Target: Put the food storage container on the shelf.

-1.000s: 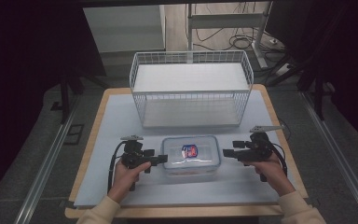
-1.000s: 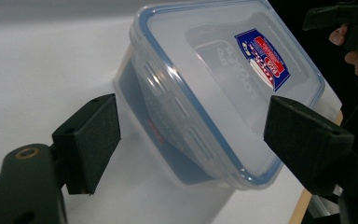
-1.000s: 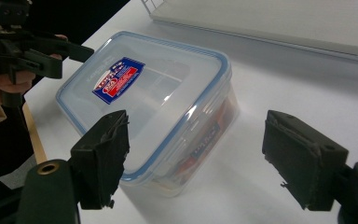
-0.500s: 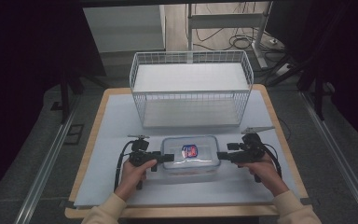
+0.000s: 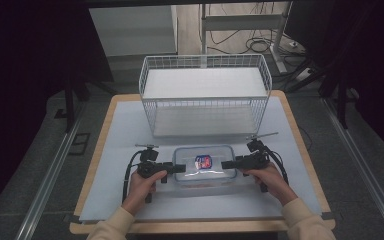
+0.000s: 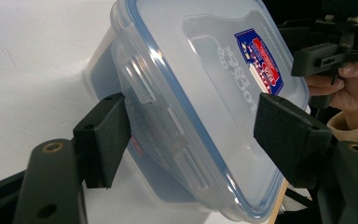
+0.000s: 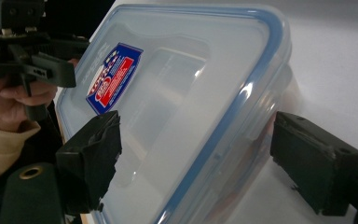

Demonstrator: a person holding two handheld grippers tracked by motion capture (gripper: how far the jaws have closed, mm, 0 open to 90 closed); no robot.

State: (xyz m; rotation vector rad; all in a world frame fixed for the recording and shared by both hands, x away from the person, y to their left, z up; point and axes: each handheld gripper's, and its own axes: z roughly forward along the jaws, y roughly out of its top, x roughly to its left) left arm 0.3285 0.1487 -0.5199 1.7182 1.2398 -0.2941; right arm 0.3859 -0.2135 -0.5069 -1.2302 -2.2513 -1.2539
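A clear plastic box [image 5: 205, 167] with a blue-rimmed lid and a red and blue sticker [image 5: 203, 161] lies flat on the white sheet. My left gripper [image 5: 180, 168] is at its left end. In the left gripper view the jaws [image 6: 196, 130] straddle that end of the box [image 6: 205, 70] and have just been closing; one pad [image 6: 105, 140] rests by the side latch, the other [image 6: 289, 133] hangs over the lid with a gap. My right gripper [image 5: 227, 164] is at the right end. Its open jaws [image 7: 198, 154] stand either side of the box's edge [image 7: 182, 79], apart from it.
A white wire basket [image 5: 205, 95] stands just behind the box at the back of the table. The white sheet [image 5: 115, 135] covers the wooden tabletop [image 5: 307, 165], with bare room left and right of the hands. A cable trails from each gripper.
Both hands have come inward to the box's ends. The right gripper has dropped and slid left onto the right end. The left jaws have narrowed around the left end.
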